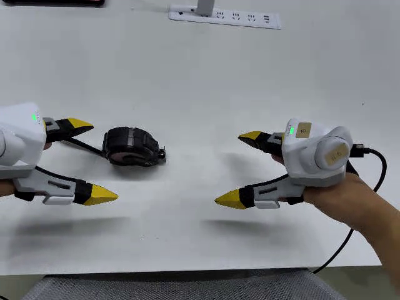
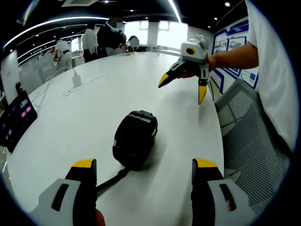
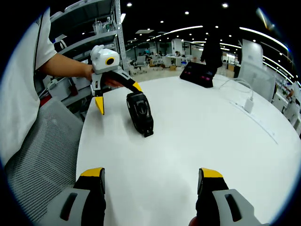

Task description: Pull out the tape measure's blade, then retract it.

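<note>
We see a white table (image 1: pixel 206 81). On it rests a black tape measure (image 1: pixel 131 147), its dark strap (image 1: pixel 84 145) trailing left. A white power strip (image 1: pixel 225 15) lies at the far edge, well apart, and a dark flat device (image 1: pixel 53 2) at the far left.

There's the tape measure (image 1: pixel 132 146), a chunky black case with a dull reddish side face and a grey band over the top, standing on its narrow edge on the white table (image 1: pixel 206 81), left of centre. Its blade is wound fully in, with just the end hook (image 1: pixel 162 152) poking out at the case's right end. A thin black strap (image 1: pixel 82 145) trails off its left end, flat along the tabletop.
</note>
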### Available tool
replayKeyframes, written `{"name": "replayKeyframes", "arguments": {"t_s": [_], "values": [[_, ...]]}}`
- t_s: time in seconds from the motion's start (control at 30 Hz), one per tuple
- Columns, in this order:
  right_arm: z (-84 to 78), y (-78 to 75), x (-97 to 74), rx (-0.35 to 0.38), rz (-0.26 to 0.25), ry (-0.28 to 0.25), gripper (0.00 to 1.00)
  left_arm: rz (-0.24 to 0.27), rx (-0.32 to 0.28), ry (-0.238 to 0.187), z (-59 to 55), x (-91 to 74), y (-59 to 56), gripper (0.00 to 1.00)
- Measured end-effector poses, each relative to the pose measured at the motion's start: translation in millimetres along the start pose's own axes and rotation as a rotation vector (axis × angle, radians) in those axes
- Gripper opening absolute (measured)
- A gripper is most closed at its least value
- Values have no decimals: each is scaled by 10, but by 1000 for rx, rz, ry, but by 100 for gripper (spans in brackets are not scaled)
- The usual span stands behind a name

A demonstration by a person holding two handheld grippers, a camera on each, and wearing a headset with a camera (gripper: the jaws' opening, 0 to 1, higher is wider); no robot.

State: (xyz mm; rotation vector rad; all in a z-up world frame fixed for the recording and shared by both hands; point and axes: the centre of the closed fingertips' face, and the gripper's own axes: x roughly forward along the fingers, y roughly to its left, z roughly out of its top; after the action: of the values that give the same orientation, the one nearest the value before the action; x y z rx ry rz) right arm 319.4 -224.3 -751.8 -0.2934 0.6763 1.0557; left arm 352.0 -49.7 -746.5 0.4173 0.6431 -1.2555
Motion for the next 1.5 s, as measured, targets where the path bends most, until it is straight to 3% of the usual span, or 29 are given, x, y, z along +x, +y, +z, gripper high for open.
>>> {"name": "replayKeyframes", "arguments": {"t_s": [0.6,1.33,1.5], "values": [[62,-13,255,-12,42,-3,76,-43,58,21,-1,219,117,61],[108,-25,397,-31,64,-11,71,-69,133,31,-7,381,176,33],[140,-8,419,-33,74,-19,68,-77,140,34,-10,394,159,32]]}}
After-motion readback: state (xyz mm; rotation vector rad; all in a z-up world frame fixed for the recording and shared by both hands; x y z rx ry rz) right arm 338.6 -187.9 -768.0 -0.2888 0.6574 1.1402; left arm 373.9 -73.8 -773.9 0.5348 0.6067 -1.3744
